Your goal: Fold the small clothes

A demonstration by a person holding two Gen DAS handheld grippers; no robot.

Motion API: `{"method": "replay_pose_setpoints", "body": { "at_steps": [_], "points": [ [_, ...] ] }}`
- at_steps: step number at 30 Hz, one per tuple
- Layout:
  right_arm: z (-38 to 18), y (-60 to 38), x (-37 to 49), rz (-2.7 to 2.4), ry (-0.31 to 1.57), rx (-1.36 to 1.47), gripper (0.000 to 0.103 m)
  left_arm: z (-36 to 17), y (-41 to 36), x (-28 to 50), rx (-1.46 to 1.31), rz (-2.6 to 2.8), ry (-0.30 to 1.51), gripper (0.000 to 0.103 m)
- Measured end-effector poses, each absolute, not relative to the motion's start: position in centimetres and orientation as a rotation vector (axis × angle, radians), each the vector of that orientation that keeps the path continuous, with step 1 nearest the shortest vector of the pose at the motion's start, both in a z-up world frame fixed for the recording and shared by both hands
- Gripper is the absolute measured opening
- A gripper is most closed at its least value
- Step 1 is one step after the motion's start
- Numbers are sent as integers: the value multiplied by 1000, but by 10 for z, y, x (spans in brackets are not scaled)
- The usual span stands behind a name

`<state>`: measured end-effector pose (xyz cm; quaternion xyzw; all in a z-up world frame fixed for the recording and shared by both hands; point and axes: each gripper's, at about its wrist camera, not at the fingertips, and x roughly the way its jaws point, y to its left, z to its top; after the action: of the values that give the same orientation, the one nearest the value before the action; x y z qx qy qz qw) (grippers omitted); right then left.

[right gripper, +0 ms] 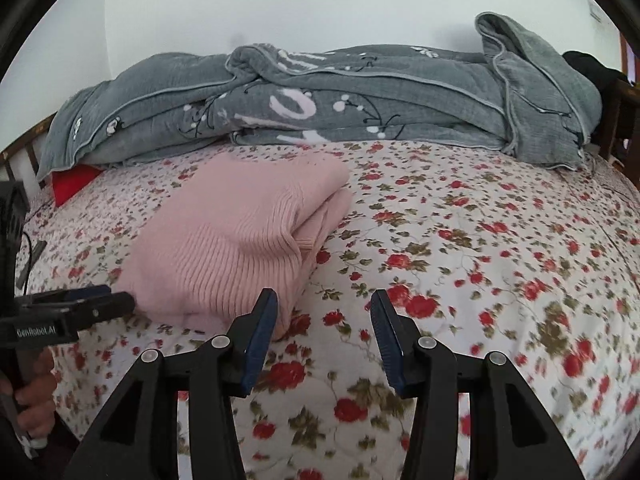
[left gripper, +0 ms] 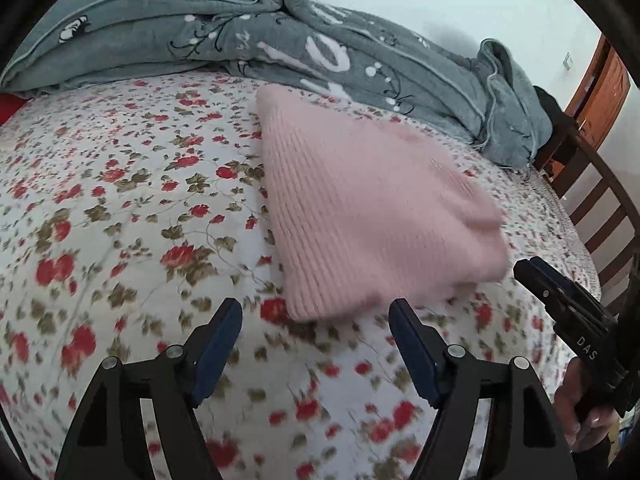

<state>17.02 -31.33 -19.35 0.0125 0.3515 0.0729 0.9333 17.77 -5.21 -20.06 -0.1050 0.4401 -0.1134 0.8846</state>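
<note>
The pink ribbed knit garment (right gripper: 236,240) lies folded into a compact stack on the bed, on the floral sheet (right gripper: 460,248). Its layered edges face right in the right wrist view; in the left wrist view the same garment (left gripper: 360,208) shows as a blurred wedge.

The left claw (left gripper: 316,330) is spread, holds nothing, and sits just short of the garment's near edge, above the sheet (left gripper: 120,200). The right claw (right gripper: 324,322) is likewise spread and holds nothing; its left finger overlaps the garment's near corner in the view, and contact cannot be determined. Each claw appears at the edge of the other's view, with a hand on its grip.

A crumpled grey quilt (right gripper: 320,104) with white print lies along the far side of the bed, behind the garment. A wooden slatted bed frame (left gripper: 600,208) borders the mattress. A red item (right gripper: 72,182) shows beneath the quilt's left end.
</note>
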Motion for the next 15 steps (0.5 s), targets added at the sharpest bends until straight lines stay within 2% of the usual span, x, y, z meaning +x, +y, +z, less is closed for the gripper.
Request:
{"method": "replay_pose_setpoints", "body": {
  "at_steps": [6,11,13,15],
  "points": [
    [-164,-324,138,127,715,48,50,-152,-65,138,-210,-249,831,74],
    [-129,-333,110,125,709,67,69,-111,-89,107,-143,-227,779,75],
    [-117,-335,101,117,699,56,71,-98,-97,97,-119,-212,763,76],
    [-105,-338,90,100,681,40,80,-86,-105,86,-101,-200,744,79]
  ]
}}
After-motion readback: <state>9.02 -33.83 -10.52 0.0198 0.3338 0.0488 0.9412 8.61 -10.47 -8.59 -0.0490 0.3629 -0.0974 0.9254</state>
